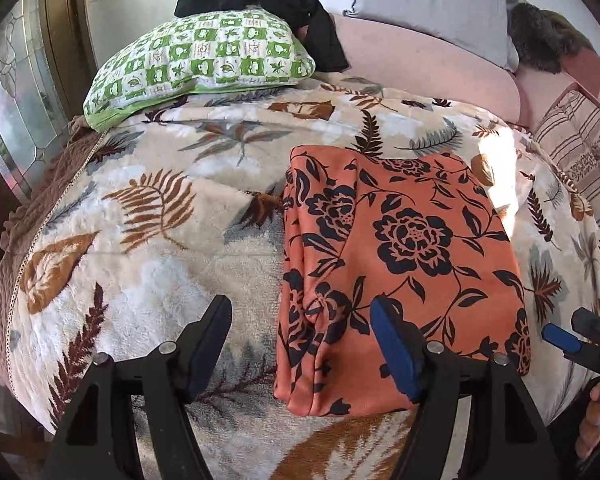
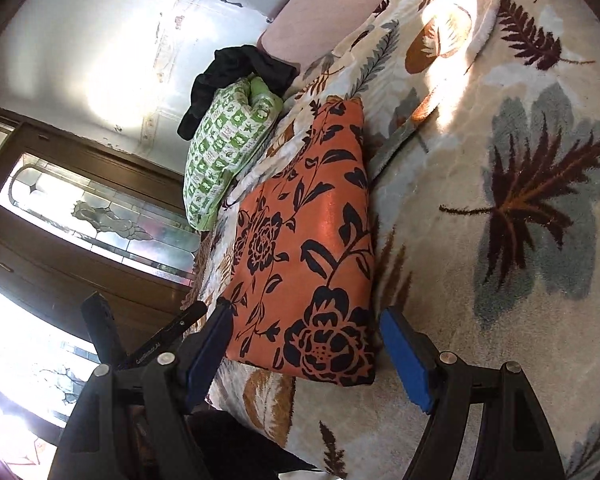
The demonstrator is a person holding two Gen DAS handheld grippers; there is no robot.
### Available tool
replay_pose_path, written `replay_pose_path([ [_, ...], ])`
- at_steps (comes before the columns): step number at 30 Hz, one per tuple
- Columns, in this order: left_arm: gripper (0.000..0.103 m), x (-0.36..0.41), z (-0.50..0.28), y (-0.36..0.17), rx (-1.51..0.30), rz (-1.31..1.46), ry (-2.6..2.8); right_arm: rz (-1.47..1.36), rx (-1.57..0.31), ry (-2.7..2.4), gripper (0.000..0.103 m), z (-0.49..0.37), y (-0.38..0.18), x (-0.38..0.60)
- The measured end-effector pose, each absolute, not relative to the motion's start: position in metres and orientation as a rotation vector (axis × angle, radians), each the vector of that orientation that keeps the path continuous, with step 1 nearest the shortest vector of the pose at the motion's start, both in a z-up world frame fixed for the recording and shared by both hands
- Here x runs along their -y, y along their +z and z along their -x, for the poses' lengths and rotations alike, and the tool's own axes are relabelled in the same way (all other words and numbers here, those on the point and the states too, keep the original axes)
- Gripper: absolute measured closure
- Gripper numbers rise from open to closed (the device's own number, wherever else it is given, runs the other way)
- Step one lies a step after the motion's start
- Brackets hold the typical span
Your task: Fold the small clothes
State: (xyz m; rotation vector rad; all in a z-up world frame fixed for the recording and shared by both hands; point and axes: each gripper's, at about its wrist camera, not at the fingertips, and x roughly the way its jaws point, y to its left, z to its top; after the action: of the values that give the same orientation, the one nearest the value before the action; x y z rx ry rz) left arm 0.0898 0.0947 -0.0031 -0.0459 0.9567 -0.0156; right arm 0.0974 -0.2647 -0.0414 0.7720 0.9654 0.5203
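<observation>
The folded garment point(image 1: 400, 248) lies flat on the blanket point(image 1: 160, 240) covering the bed, just ahead of the left claw point(image 1: 300, 344) and reaching to its right. Far ahead and leftward a pillow point(image 1: 204, 56) rests on the blanket, with a dark cloth point(image 1: 284, 4) draped over its far end. From the right claw point(image 2: 304, 352), the garment lies directly ahead.

Your right gripper point(image 1: 560, 338) is showing only its tips at the left wrist view's right edge; your hand point(image 1: 592, 420) is being cropped there too; the black garment point(image 2: 236, 80) is trailing out of sight behind the green pillow point(image 2: 224, 148).
</observation>
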Motion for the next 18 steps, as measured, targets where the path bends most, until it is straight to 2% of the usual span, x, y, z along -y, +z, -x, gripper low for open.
replay_pose_path([
  [18,0.031,-0.101,-0.084,0.000,-0.951,0.074,-0.026,-0.717,-0.984,0.528,0.024,-0.092,-0.031,0.245],
])
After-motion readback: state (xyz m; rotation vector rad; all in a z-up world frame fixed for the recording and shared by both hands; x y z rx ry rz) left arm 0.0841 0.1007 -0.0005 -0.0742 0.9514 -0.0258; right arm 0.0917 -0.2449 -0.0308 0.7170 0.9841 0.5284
